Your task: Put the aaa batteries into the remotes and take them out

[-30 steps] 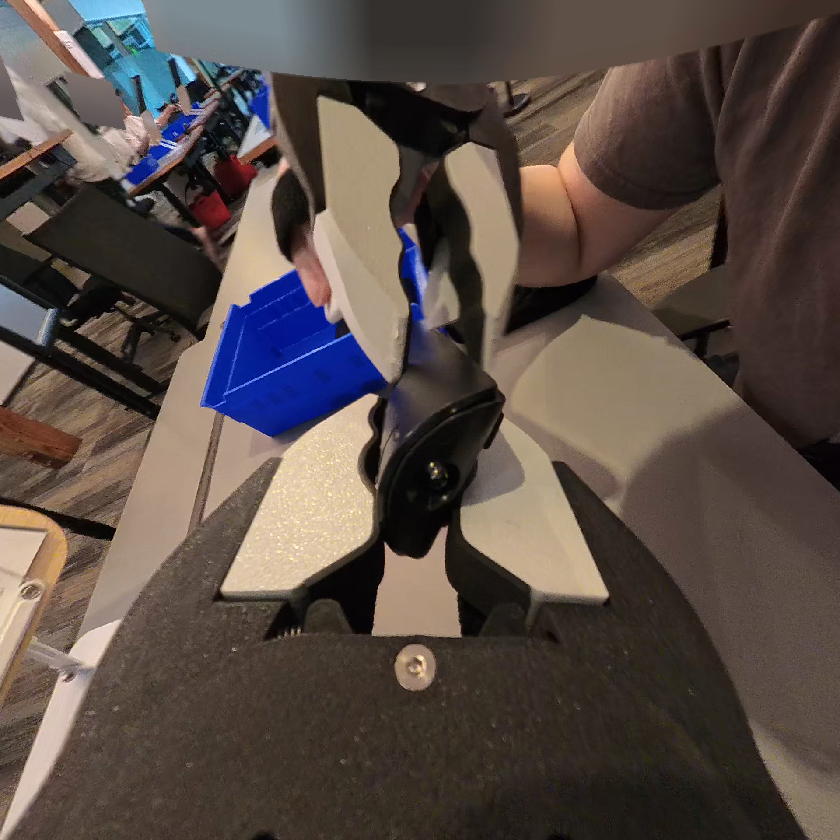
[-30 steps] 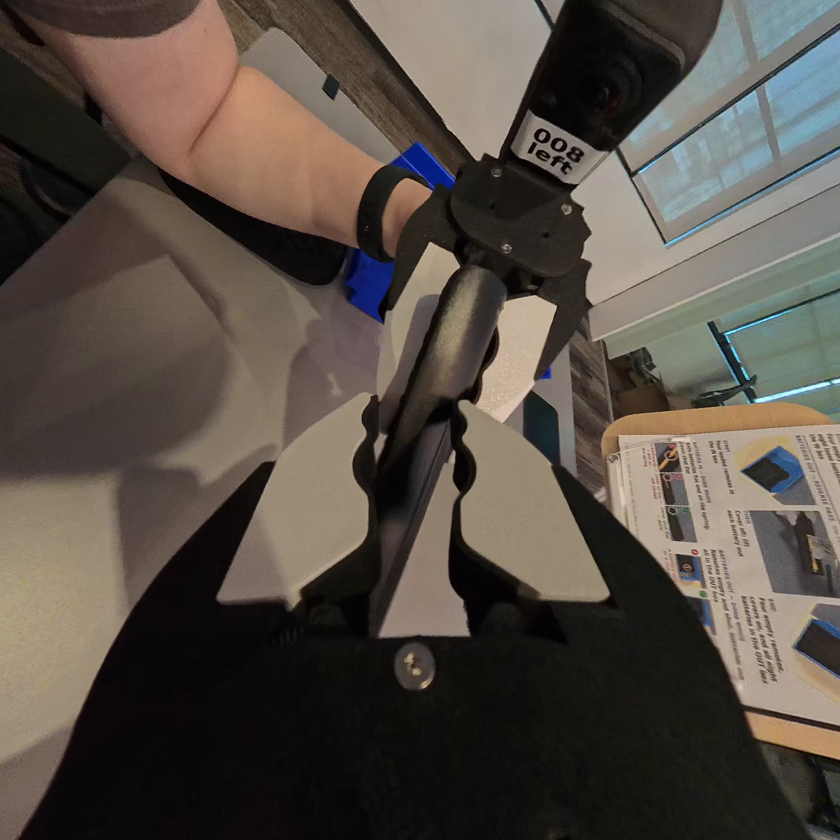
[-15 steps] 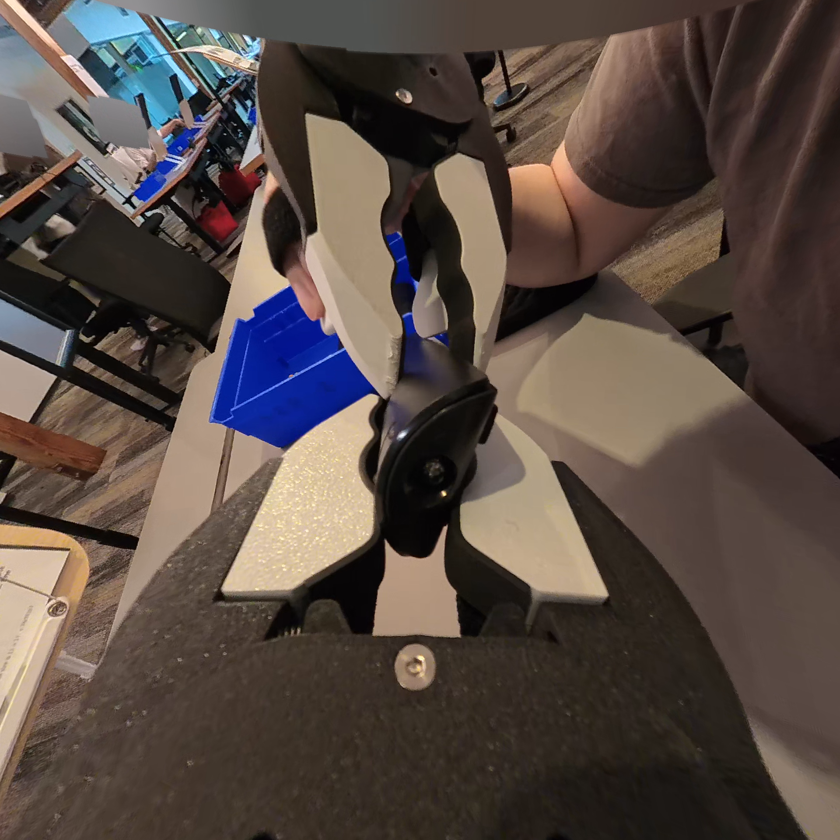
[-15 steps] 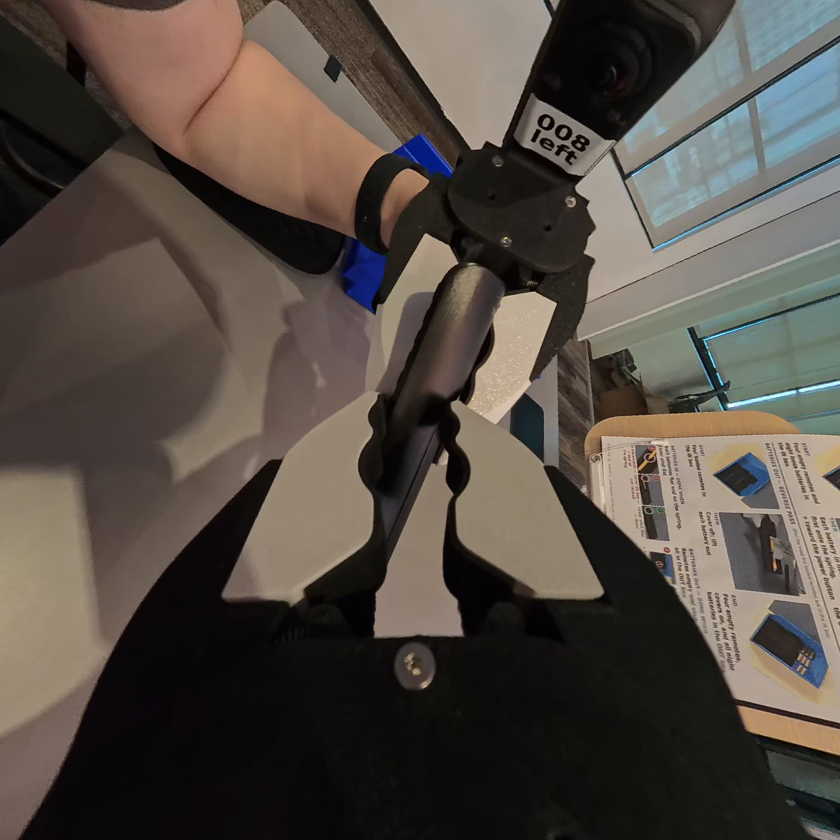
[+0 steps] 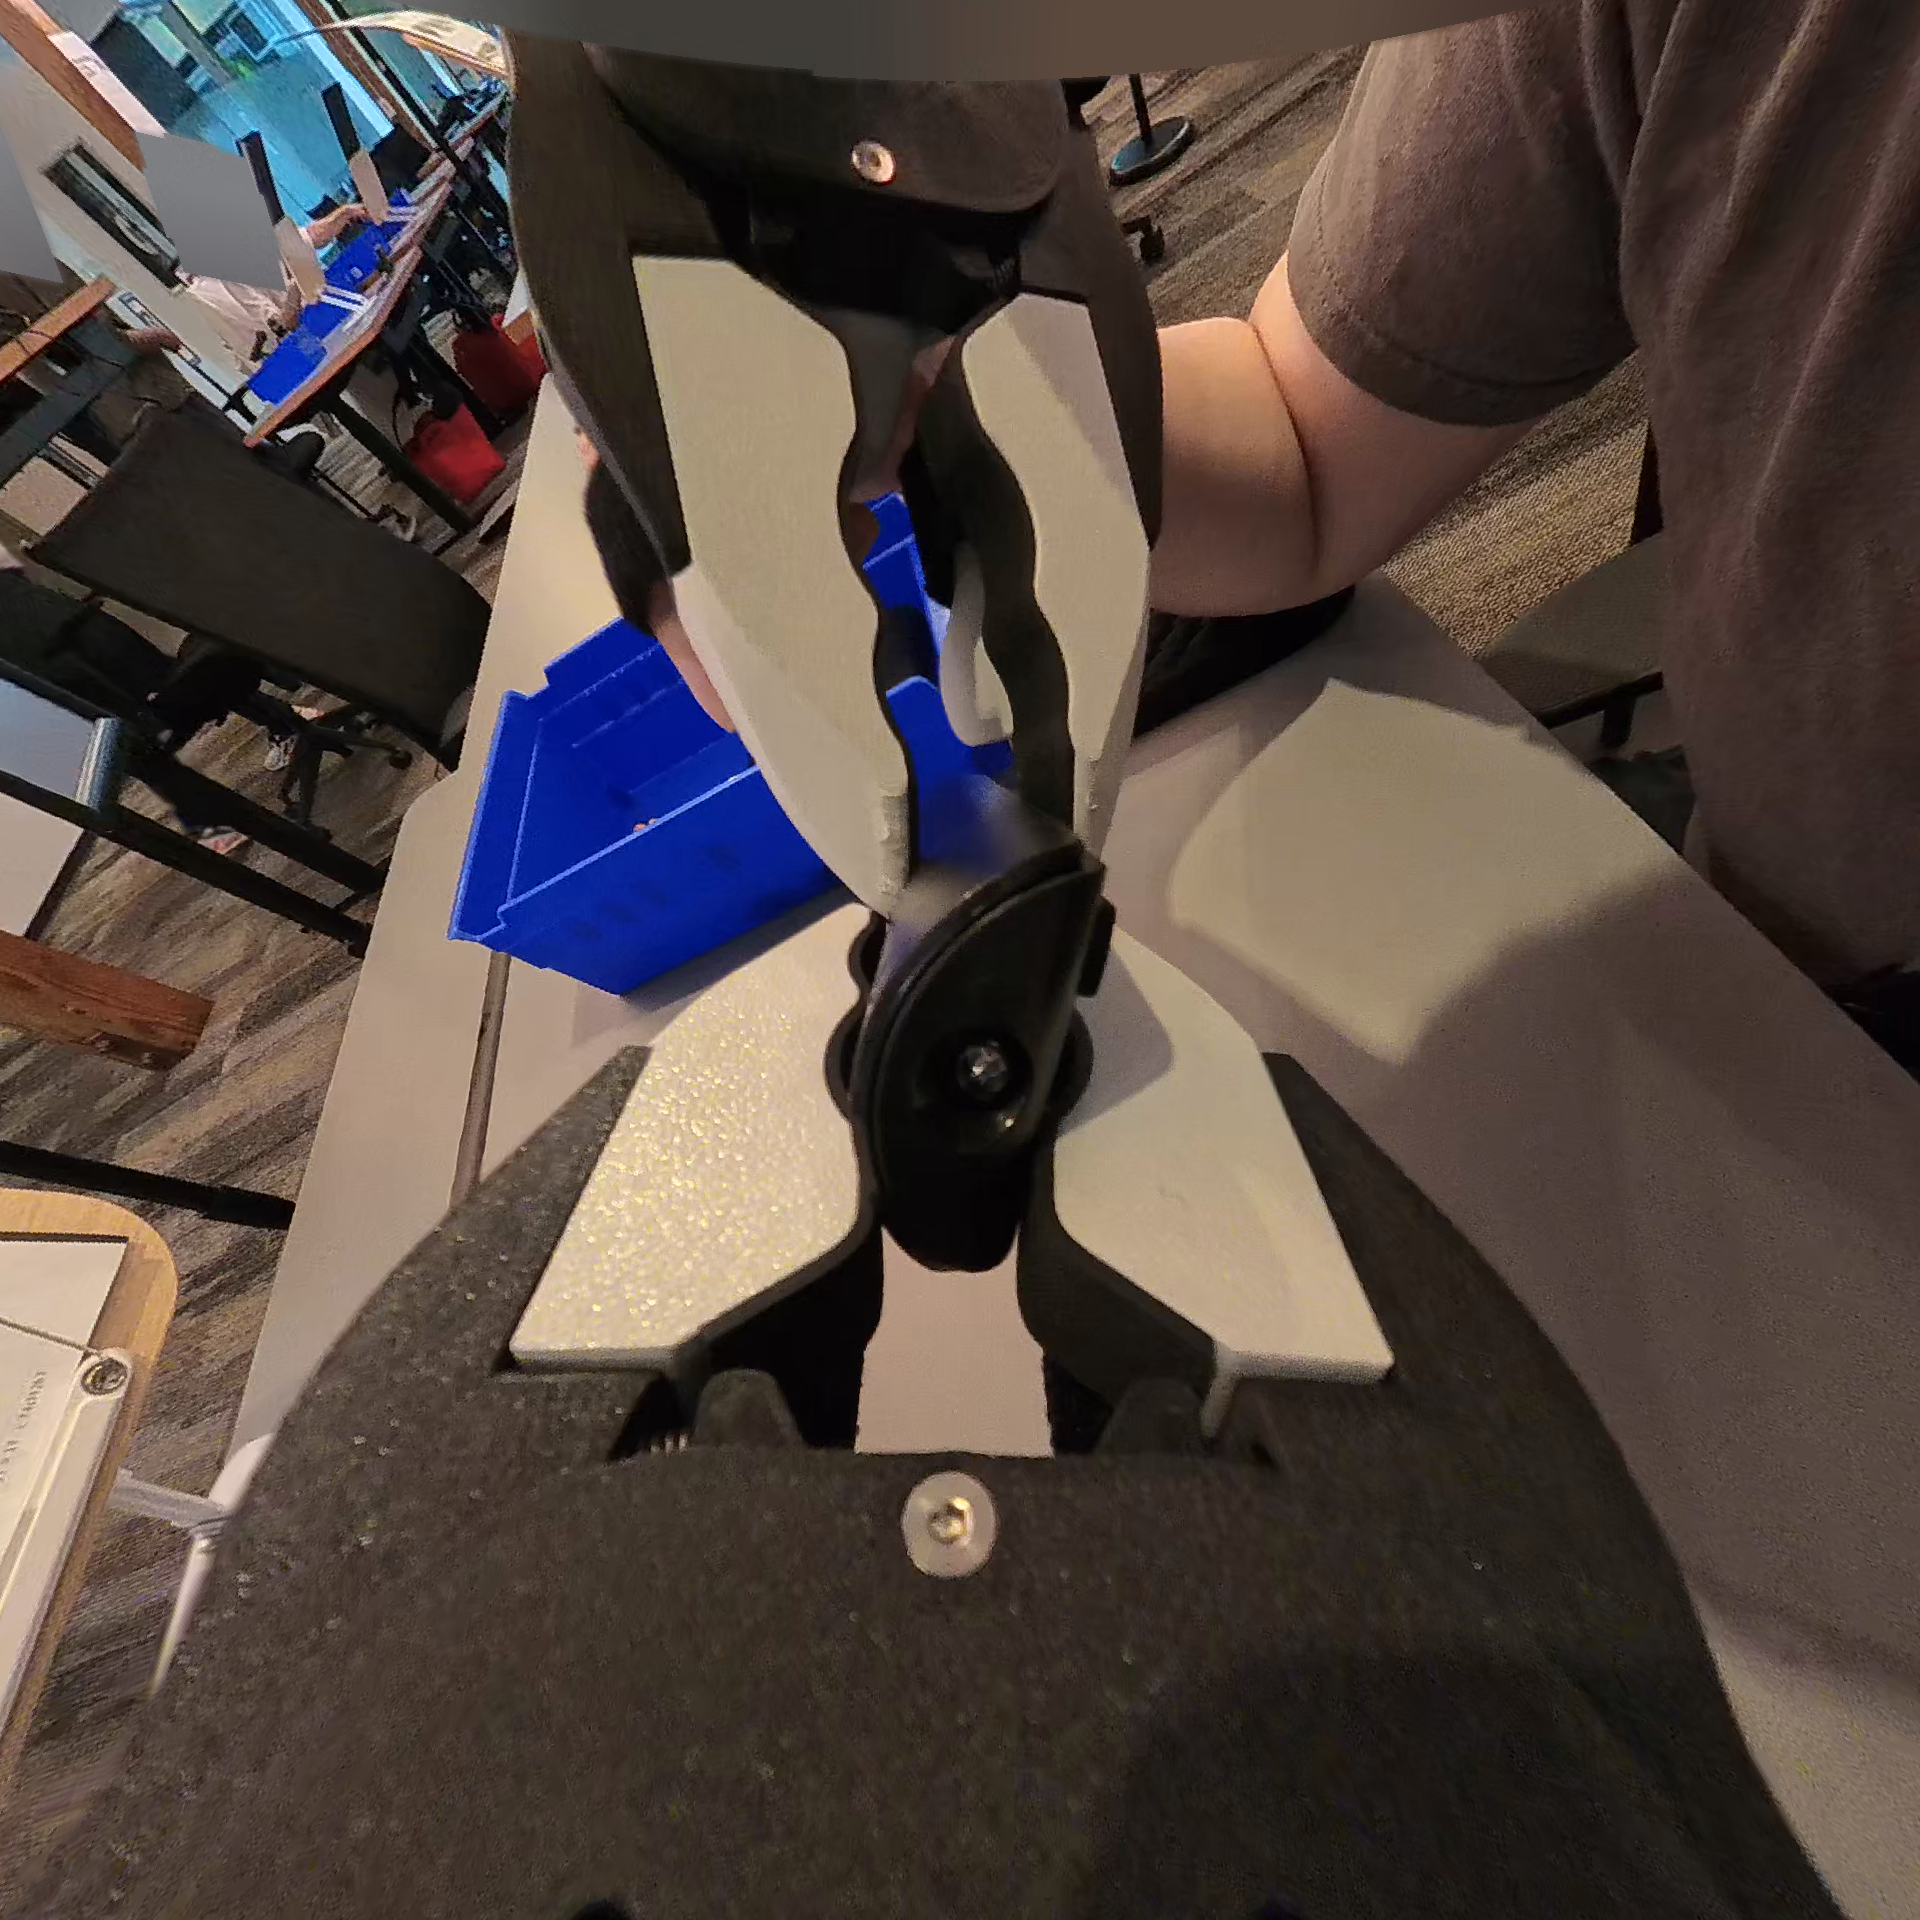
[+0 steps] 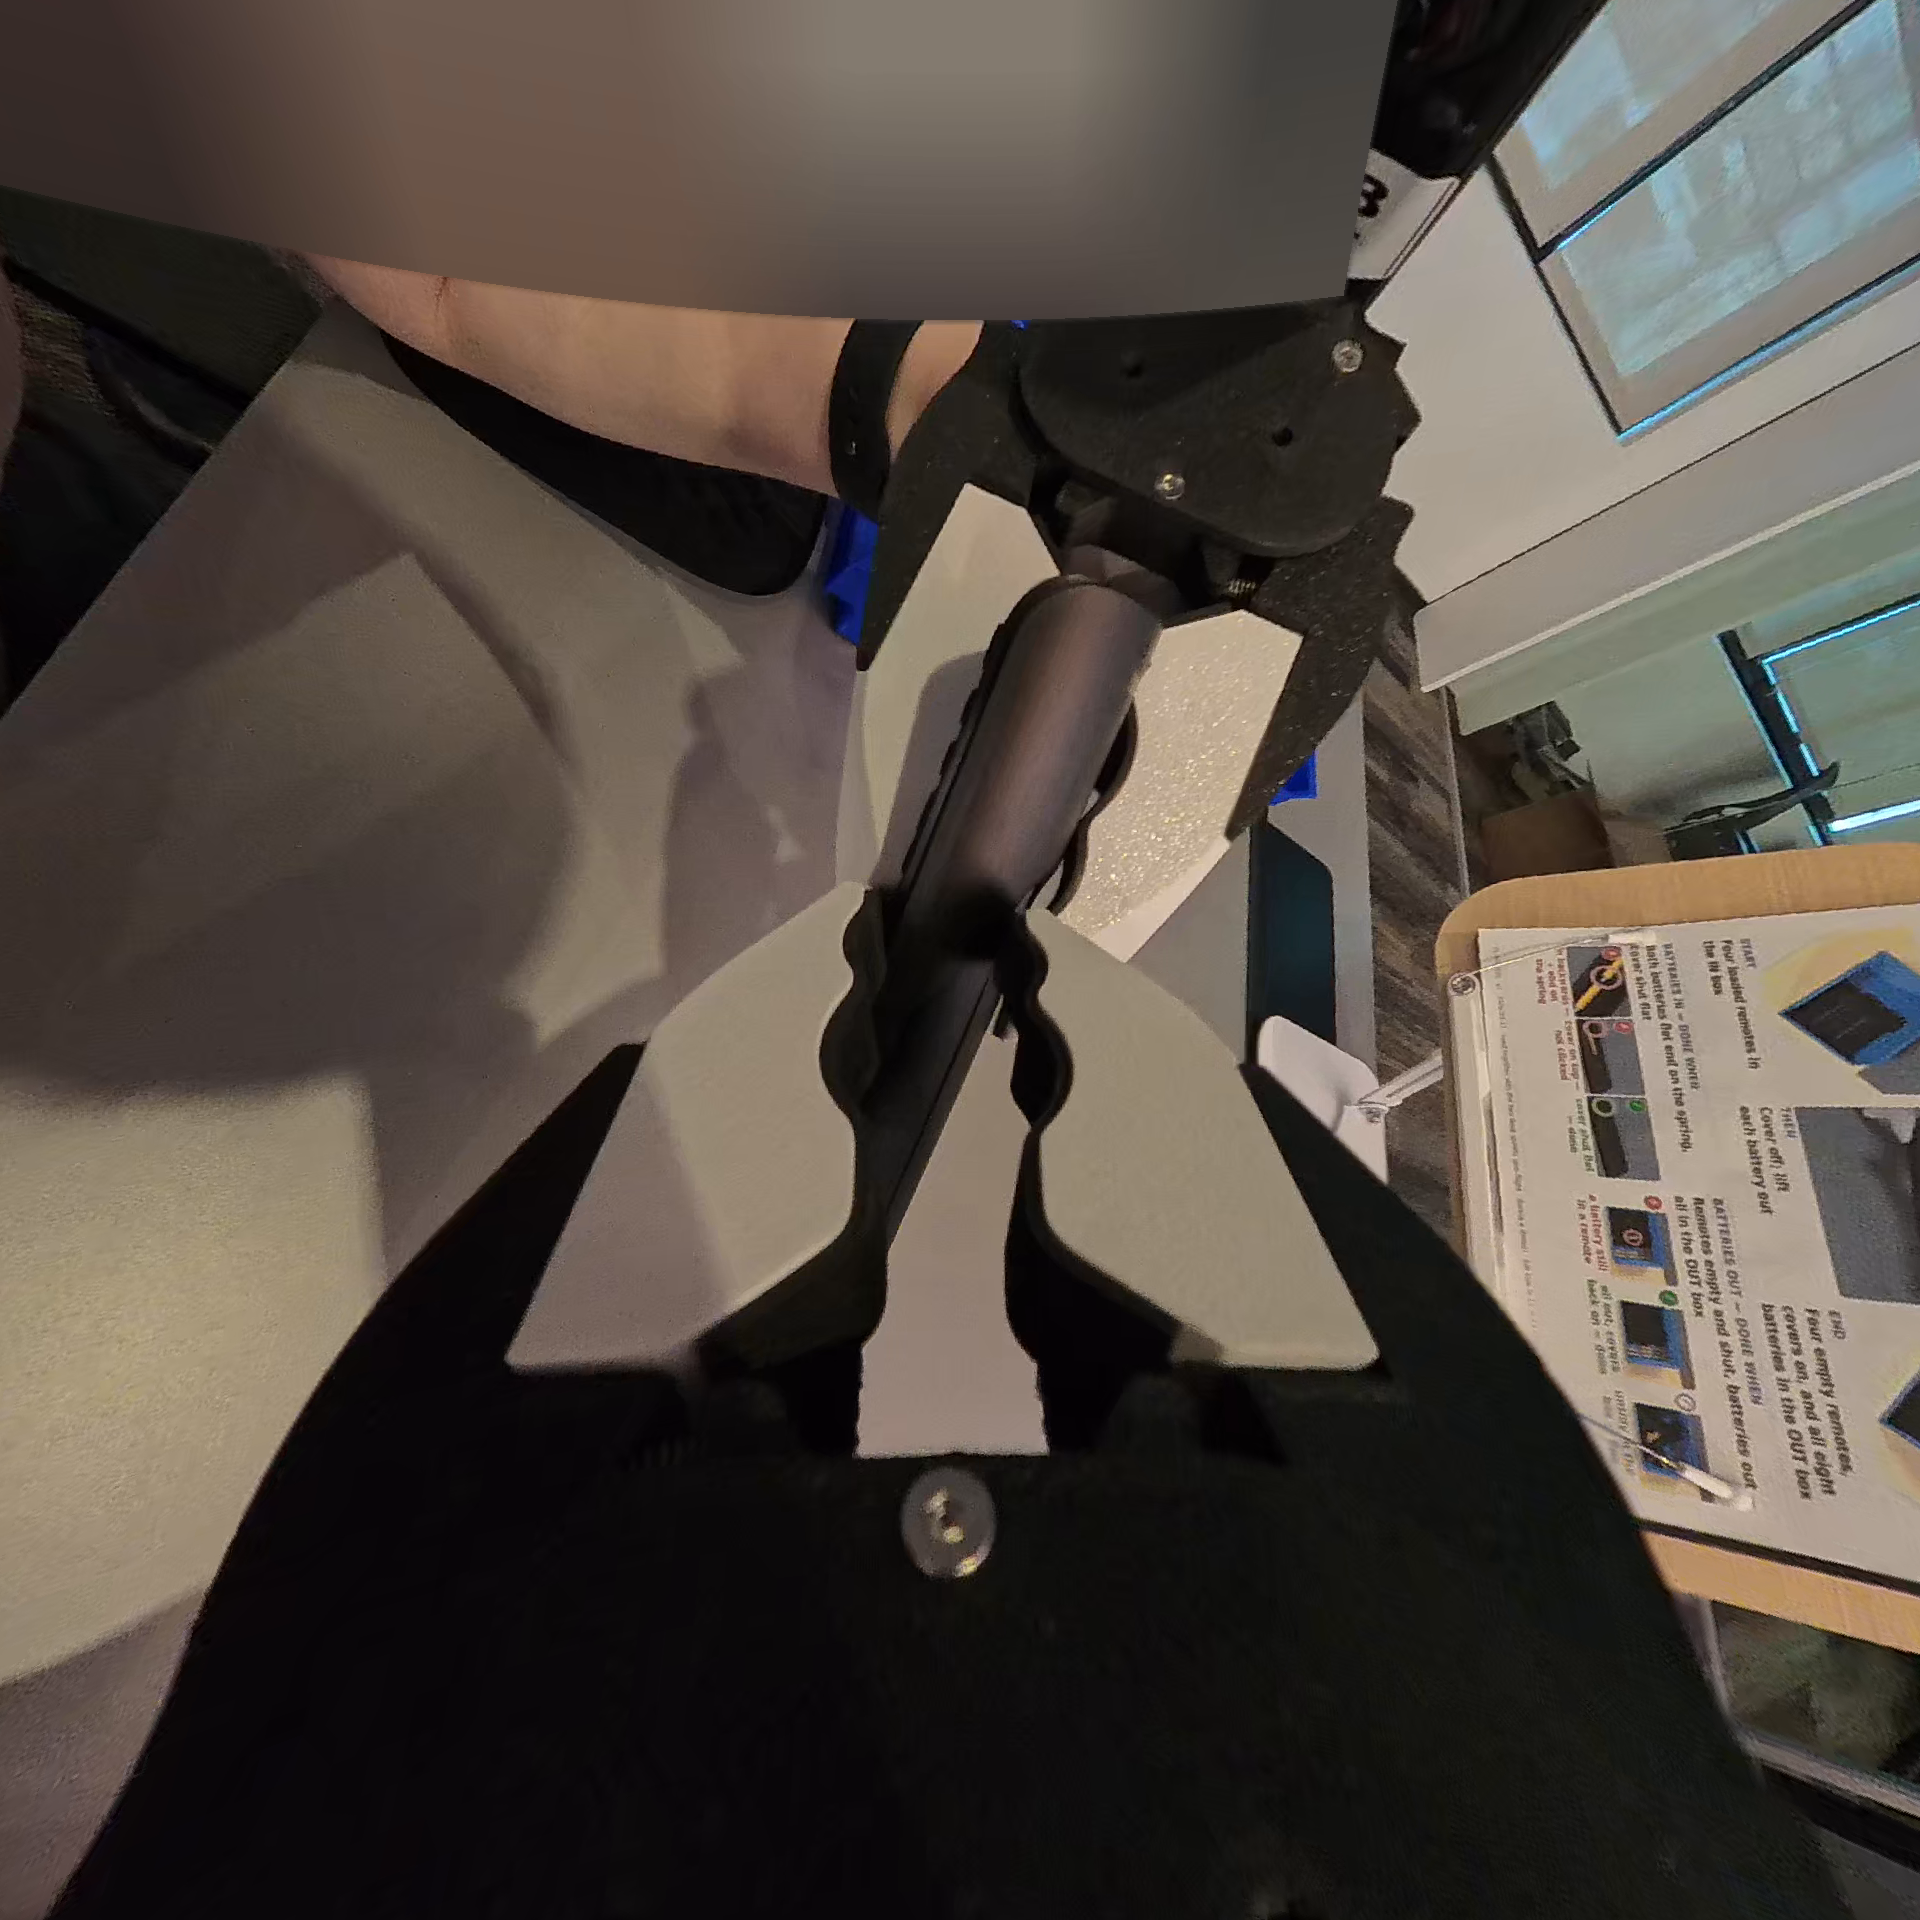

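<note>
A black remote (image 5: 971, 1049) was held in the air above the grey tabletop (image 5: 1507, 1039), clamped at one end by the left tool (image 5: 966, 1049) and at the other by the right tool (image 6: 940, 997), both closed tight on it. Its long axis ran straight from one tool to the other, so that the end with a screw was seen facing the left camera. Behind it, a blue bin (image 5: 644, 831) stood on the tabletop; only a tiny orange speck could be made out inside. An instruction sheet (image 6: 1704, 1195) lay on a wooden board (image 6: 1766, 1590) beside the tabletop.
</note>
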`<state>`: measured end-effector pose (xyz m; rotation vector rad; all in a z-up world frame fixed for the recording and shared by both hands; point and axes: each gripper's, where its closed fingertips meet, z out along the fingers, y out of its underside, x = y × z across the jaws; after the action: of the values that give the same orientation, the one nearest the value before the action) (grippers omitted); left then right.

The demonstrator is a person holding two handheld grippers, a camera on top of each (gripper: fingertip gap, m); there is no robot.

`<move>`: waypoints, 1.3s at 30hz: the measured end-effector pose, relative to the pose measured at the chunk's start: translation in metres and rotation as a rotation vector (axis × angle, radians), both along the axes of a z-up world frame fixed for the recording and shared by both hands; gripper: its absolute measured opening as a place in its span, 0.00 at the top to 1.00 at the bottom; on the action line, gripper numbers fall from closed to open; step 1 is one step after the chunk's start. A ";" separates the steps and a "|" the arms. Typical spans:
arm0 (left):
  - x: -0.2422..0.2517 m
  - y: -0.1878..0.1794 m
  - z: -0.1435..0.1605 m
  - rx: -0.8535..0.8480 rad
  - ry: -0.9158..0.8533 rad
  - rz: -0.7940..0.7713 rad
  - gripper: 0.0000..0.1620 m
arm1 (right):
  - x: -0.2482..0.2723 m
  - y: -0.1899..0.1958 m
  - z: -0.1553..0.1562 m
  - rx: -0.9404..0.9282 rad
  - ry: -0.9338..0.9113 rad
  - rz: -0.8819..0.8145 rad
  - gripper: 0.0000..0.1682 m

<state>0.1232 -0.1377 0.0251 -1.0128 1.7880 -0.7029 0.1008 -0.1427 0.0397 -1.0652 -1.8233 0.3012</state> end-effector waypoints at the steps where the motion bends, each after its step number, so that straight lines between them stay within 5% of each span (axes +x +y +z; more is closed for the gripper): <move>1: 0.000 0.000 0.001 -0.004 -0.004 -0.001 0.84 | 0.000 0.000 0.000 -0.013 0.000 -0.004 0.85; 7: -0.001 0.003 -0.002 0.000 0.009 0.015 0.83 | 0.000 0.004 -0.002 -0.057 -0.012 -0.036 0.85; 18: -0.007 0.022 0.018 0.122 -0.099 0.129 0.83 | 0.014 0.028 0.000 0.176 -0.079 -0.153 0.87; 23: -0.017 0.027 0.022 0.138 -0.067 0.180 0.75 | 0.015 0.037 -0.003 0.246 -0.109 -0.195 0.87; 39: -0.016 0.013 0.033 0.286 -0.049 0.197 0.85 | 0.013 0.038 0.000 0.349 -0.137 -0.219 0.87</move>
<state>0.1069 -0.1248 0.0582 -0.9519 1.6618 -0.3359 0.1141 -0.1050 0.0396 -1.0427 -1.7758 -0.2185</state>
